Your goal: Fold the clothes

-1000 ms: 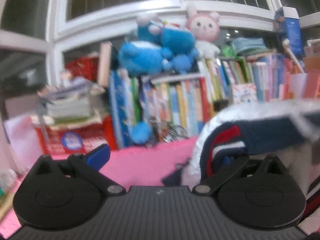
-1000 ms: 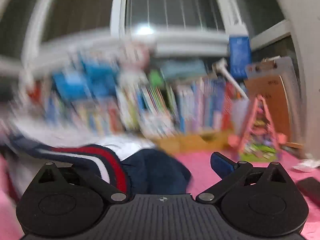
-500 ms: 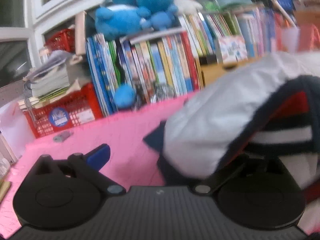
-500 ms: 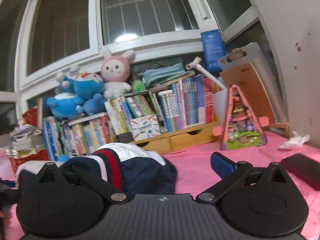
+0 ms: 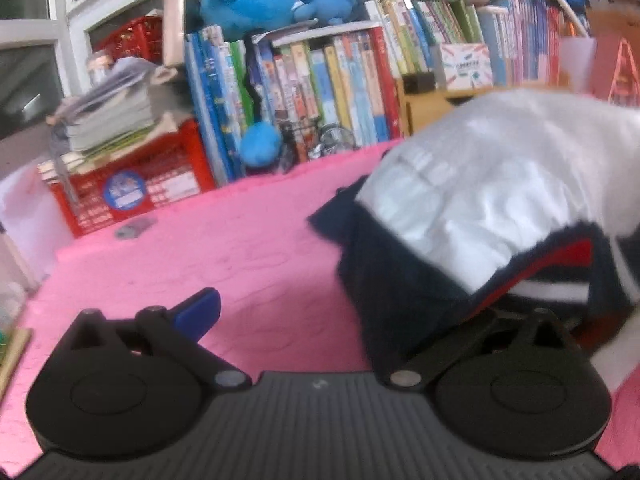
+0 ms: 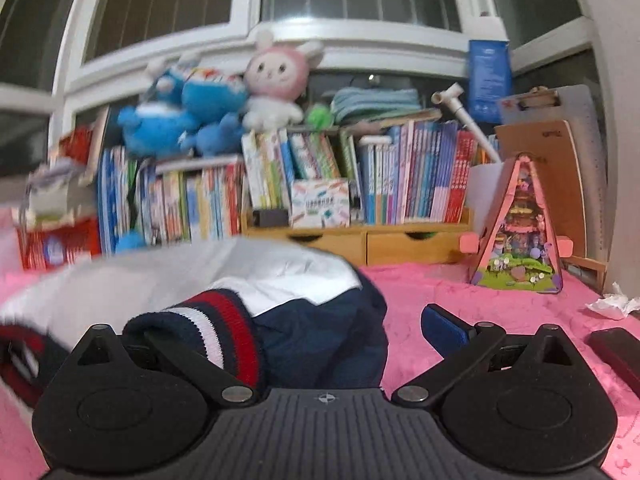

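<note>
Jacket (image 5: 460, 200) bunched on pink cloth (image 5: 240, 260), draped over both claws, hem doubled; fold partway, flattening left. Left gripper (image 5: 332, 312) at its 8 o'clock, right gripper (image 6: 320, 332) at 4; grip unclear, cannot tell.

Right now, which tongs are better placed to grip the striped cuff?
Probably right: the cuff lies across the open right tongs. The left tongs mostly meet the bulk of the jacket.
</note>
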Demonstrator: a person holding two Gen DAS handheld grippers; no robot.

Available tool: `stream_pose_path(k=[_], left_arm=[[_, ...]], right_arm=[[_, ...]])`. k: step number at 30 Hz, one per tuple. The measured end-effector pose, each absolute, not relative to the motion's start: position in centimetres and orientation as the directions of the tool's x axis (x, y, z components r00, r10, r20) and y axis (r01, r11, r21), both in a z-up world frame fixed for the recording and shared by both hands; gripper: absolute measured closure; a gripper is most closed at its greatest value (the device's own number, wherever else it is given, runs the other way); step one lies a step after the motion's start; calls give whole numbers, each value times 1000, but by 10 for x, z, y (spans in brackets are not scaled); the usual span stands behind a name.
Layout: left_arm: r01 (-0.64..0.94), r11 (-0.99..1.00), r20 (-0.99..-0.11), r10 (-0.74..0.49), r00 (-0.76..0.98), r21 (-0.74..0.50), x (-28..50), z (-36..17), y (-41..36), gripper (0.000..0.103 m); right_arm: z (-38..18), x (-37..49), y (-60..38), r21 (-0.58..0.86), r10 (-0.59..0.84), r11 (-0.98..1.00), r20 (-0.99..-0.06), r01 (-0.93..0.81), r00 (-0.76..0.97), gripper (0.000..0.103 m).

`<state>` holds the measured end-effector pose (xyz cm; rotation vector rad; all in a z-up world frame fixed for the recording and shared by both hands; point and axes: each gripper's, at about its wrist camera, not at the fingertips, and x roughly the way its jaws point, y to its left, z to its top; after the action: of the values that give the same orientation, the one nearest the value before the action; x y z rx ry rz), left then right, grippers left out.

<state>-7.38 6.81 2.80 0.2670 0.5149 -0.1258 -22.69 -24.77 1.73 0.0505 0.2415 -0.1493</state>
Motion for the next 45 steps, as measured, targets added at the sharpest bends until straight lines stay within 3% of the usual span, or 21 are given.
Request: stream_pose_path(k=[4, 6, 9, 12, 17, 22, 27, 29, 35, 36, 39, 41, 42, 45], left_arm=[[192, 961, -535, -57, 843, 200, -55, 12, 49, 0], [222, 963, -582, -93, 808, 155, -51, 9, 51, 6], [322, 939, -652, -171, 739, 118, -58, 8, 65, 6], [298, 937, -653, -109, 749, 185, -72, 14, 85, 4], [294, 936, -630, -112, 769, 192, -98, 43, 109, 4], [524, 845, -496, -501, 709, -107, -126, 81, 134, 0], [384, 919, -484, -300, 822, 83, -124, 70, 131, 0], [415, 906, -504, -320, 802, 85, -124, 62, 118, 0], [479, 863, -452, -368, 813, 158, -132, 49, 85, 0], [473, 869, -438, -373, 818, 143, -130, 50, 86, 0], [423, 898, -396, -346, 851, 122, -122, 54, 93, 0], [370, 923, -380, -307, 872, 104, -112, 55, 101, 0], [344, 936, -375, -293, 879, 75, -103, 56, 107, 0], [274, 962, -399, -246, 883, 15, -76, 53, 121, 0]], right_arm=[[10, -226, -247, 6, -169, 984, -284, 177, 944, 0], [9, -226, -249, 4, -187, 981, -287, 196, 939, 0], [5, -224, -256, 11, -202, 977, -299, 214, 933, 0], [2, -223, -262, 17, -216, 972, -311, 233, 925, 0], [-5, -220, -272, 26, -236, 965, -332, 259, 913, 0], [-7, -219, -272, 8, -246, 965, -334, 264, 910, 0], [-1, -240, -287, -1, -227, 971, -336, 241, 914, 0], [2, -252, -297, 39, -203, 973, -337, 229, 919, 0], [-2, -271, -349, 458, -50, 863, -343, 214, 938, 0], [-2, -272, -353, 477, -47, 851, -348, 220, 936, 0], [2, -270, -320, 137, -211, 950, -382, 280, 900, 0], [4, -274, -293, -38, -203, 978, -351, 203, 914, 0], [6, -279, -285, -67, -159, 987, -339, 145, 927, 0], [21, -297, -288, 87, 88, 994, -298, -64, 951, 0]])
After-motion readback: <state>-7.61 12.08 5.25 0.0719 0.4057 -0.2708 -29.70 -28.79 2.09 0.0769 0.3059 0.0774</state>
